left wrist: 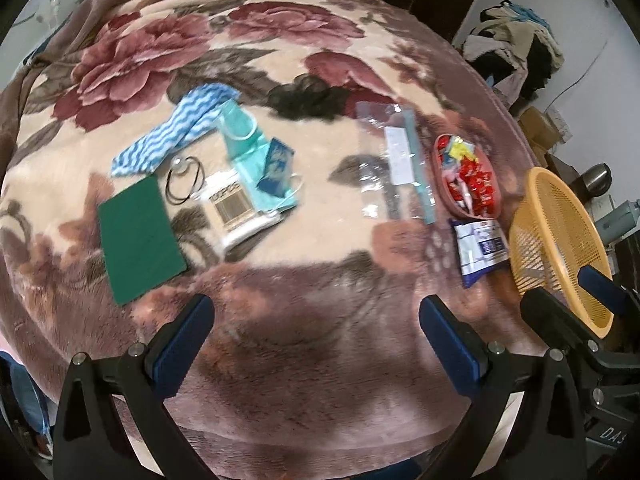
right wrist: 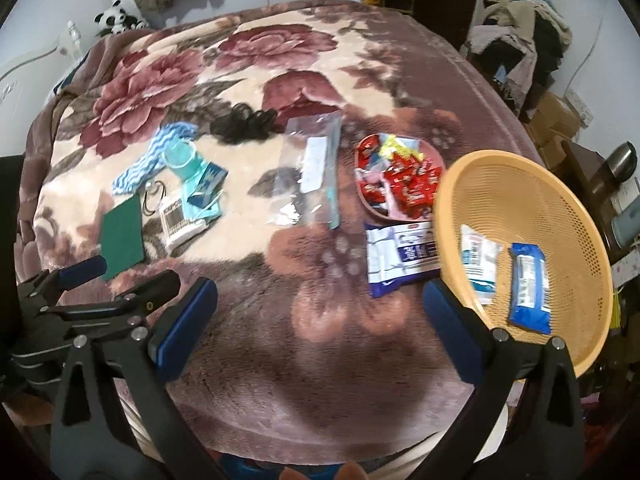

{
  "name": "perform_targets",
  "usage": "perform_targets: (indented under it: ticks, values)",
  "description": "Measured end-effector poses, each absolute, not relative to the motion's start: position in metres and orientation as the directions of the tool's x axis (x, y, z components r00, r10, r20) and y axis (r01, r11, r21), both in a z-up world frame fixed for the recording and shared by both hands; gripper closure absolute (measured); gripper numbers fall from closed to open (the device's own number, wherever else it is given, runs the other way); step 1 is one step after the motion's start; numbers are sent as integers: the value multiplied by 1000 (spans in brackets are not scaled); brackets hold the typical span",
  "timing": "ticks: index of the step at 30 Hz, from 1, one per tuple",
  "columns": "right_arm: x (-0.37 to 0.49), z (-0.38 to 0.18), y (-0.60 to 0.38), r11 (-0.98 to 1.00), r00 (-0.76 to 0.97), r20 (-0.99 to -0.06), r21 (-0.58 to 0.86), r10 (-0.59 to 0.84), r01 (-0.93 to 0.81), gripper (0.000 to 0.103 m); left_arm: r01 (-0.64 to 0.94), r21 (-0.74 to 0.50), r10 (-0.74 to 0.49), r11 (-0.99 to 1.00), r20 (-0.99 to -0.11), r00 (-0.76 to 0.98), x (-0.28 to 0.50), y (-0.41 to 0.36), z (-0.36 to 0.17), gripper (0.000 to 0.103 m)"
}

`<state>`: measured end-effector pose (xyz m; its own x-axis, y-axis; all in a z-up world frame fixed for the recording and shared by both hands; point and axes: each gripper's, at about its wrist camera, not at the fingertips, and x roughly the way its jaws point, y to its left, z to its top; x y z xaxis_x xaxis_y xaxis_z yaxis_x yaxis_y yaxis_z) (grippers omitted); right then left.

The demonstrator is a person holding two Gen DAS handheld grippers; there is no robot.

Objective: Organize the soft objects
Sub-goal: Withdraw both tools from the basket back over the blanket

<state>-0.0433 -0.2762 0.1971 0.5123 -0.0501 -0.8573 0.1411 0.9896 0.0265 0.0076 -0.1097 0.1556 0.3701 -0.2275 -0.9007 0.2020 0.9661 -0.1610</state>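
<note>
Above, both grippers hover over a floral blanket [right wrist: 320,320], the left gripper [left wrist: 316,336] and right gripper [right wrist: 320,316] each spread wide and empty. At right, an orange mesh basket [right wrist: 560,208] holds a blue packet [right wrist: 530,288]; a blue-white pouch [right wrist: 400,256] lies just beside its rim, near a candy dish [right wrist: 400,184].

Bed covered by a floral blanket [right wrist: 280,52]. Lying on it, left group: green pad [left wrist: 140,236], striped cloth [left wrist: 176,136], black hair ties [left wrist: 185,182], teal masks [left wrist: 256,160], white packet [left wrist: 234,208]. Middle: black hairpiece [right wrist: 244,124], clear zip bag [right wrist: 312,172]. Right: pink candy dish [right wrist: 400,180], blue-white pouch [right wrist: 400,256], orange basket [right wrist: 528,200].
</note>
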Motion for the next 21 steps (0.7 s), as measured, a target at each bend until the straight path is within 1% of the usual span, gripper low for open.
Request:
perform_targets:
  ticks: [21]
  values:
    - [-6, 142, -221, 998, 405, -914, 39, 15, 51, 0, 81, -167, -184, 983, -935, 303, 34, -44, 106, 1]
